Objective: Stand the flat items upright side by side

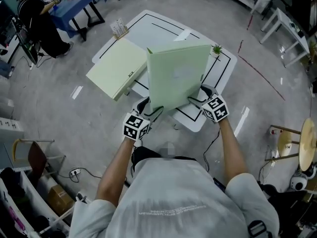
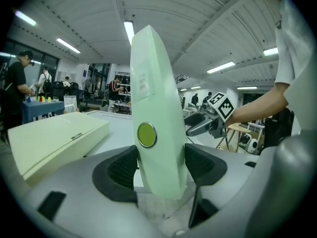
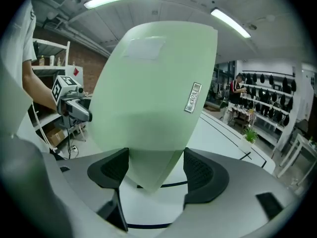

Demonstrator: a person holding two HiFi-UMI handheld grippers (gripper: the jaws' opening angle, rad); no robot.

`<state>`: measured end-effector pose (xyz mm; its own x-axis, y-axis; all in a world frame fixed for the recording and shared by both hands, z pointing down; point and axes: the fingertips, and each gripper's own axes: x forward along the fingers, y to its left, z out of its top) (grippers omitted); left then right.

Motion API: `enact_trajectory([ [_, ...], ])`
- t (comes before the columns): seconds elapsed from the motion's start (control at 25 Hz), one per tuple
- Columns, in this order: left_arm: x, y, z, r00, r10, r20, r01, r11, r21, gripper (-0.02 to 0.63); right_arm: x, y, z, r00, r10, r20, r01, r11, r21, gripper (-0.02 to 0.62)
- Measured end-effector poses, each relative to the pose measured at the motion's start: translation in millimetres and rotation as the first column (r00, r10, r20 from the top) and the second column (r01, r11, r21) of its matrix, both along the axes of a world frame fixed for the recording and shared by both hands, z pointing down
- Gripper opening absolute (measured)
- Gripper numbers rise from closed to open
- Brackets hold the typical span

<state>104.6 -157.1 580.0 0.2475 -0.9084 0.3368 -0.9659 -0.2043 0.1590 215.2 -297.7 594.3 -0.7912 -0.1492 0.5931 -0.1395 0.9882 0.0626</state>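
1. Left gripper (image 2: 161, 165): the jaws are clamped across the spine of the held binder (image 1: 178, 76), low down, just below its round eyelet.
2. Right gripper (image 3: 156, 167): the jaws are closed on the same binder's lower corner at the opposite edge, pinching across the covers.
3. Held binder: it stands roughly upright over the near part of the table (image 1: 158, 29). Whether its bottom edge rests there cannot be told.
4. Handling, as judged: stiff board covers, light if empty, and smooth enough to slip or splay open. Low grips at spine and free edge look sound.
5. Flat binder (image 1: 117, 66): it lies on its side to the left, overhanging the table's edge, not yet stood up.
6. Far containers: a small pot (image 1: 216, 49) holds a green plant, and a card stand (image 1: 119, 29) holds a few cards.
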Motion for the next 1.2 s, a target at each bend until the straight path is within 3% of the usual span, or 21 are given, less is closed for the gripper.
enact_trajectory([
  [0.28, -4, -3, 22, 0.998, -0.060, 0.036, 0.062, 0.997, -0.046, 0.313, -19, -14, 6, 0.998, -0.054, -0.034, 0.056, 0.995, 0.076, 0.360],
  [0.44, 3, -6, 26, 0.988, -0.046, 0.145, 0.054, 0.997, -0.052, 0.304, -27, -28, 12, 0.998, -0.039, -0.053, 0.045, 0.992, 0.120, 0.354],
  [0.52, 11, -8, 31, 0.986, -0.030, 0.165, 0.041, 0.997, -0.069, 0.293, -25, -34, 16, 0.997, -0.034, -0.076, 0.044, 0.989, 0.141, 0.354],
  [0.8, 21, -16, 41, 0.990, -0.043, 0.135, 0.057, 0.993, -0.099, 0.287, -37, -47, 14, 0.994, -0.046, -0.096, 0.063, 0.982, 0.180, 0.354],
  [0.96, 26, -22, 53, 0.988, -0.033, 0.148, 0.052, 0.990, -0.129, 0.275, -48, -57, 14, 0.994, -0.048, -0.094, 0.067, 0.976, 0.205, 0.296],
  [1.2, 22, -33, 56, 0.988, -0.040, 0.151, 0.061, 0.989, -0.135, 0.275, -54, -69, 16, 0.998, -0.002, -0.061, 0.012, 0.985, 0.171, 0.293],
])
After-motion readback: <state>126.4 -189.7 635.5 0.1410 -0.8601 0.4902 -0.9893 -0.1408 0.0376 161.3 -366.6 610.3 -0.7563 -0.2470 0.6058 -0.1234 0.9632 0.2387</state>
